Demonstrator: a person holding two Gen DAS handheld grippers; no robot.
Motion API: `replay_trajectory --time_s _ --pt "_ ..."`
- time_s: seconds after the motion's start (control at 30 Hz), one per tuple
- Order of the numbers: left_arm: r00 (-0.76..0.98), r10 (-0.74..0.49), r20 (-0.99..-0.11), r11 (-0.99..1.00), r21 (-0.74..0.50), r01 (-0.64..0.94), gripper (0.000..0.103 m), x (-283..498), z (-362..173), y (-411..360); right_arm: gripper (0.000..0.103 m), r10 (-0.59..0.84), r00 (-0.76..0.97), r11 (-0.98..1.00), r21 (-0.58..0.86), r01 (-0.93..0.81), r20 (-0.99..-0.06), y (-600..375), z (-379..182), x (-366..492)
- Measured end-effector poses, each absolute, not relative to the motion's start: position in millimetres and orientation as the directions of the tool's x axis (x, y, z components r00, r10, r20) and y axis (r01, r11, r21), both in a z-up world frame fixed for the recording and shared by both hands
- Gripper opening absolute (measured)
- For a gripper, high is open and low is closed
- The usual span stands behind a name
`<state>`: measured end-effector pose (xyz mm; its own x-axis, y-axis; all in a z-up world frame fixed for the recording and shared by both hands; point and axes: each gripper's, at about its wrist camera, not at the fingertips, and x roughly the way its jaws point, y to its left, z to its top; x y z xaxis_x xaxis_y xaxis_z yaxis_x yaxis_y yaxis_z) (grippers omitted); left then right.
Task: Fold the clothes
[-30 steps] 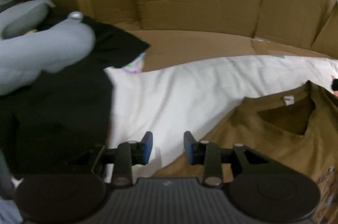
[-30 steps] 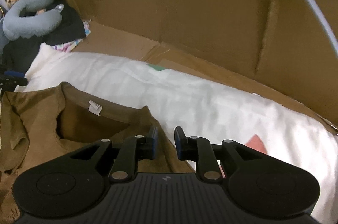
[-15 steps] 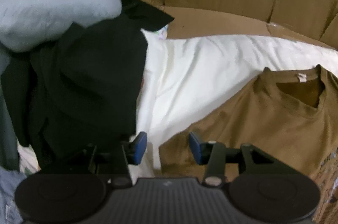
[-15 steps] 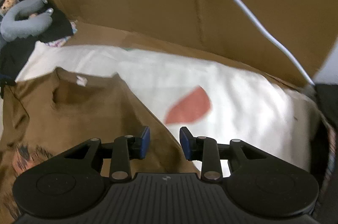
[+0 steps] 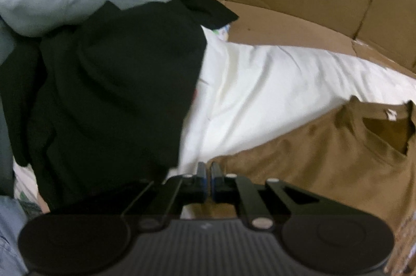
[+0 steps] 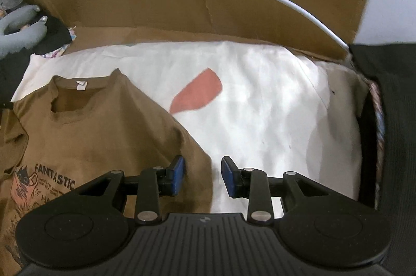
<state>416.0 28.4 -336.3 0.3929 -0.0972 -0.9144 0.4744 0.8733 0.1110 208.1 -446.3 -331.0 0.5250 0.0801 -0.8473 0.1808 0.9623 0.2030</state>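
Having closed, left hand-held gripper meets brown T-shirt's edge.

"FANTASTIC" printed on brown T-shirt chest; smaller lines unreadable.

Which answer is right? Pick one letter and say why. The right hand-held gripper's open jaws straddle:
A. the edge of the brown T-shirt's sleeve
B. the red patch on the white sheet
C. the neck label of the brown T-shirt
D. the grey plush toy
A: in the right wrist view the right hand-held gripper stands open with the sleeve edge of the brown T-shirt between its blue pads, on the white sheet.
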Motion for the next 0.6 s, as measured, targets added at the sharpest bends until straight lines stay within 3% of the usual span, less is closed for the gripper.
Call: replay_trajectory --time_s 0.07,0.1,0.13,0.6 --pt "0.403 -0.083 -0.912 0.873 0.129 0.471 0.003 420.4 -338.1 26.8 0.036 0.091 0.514 0.962 0.209 0.176 -0.853 -447.5 -335.8 215.9" --pt "0.404 -0.077 -0.912 0.872 0.134 0.47 0.003 422.8 -339.6 26.3 0.018 0.099 0.504 0.96 0.216 0.179 -0.858 -449.6 -338.7 219.8" --pt "0.405 -0.071 -0.911 0.872 0.14 0.468 0.003 425.2 -341.2 25.8 0.007 0.103 0.501 0.958 0.221 0.183 -0.859 -451.6 -340.1 222.1" --pt "0.433 -0.027 -0.901 0.871 0.191 0.453 0.004 430.7 -360.1 23.5 0.004 0.005 0.461 0.966 0.124 0.228 -0.888 -471.2 -367.9 246.6"
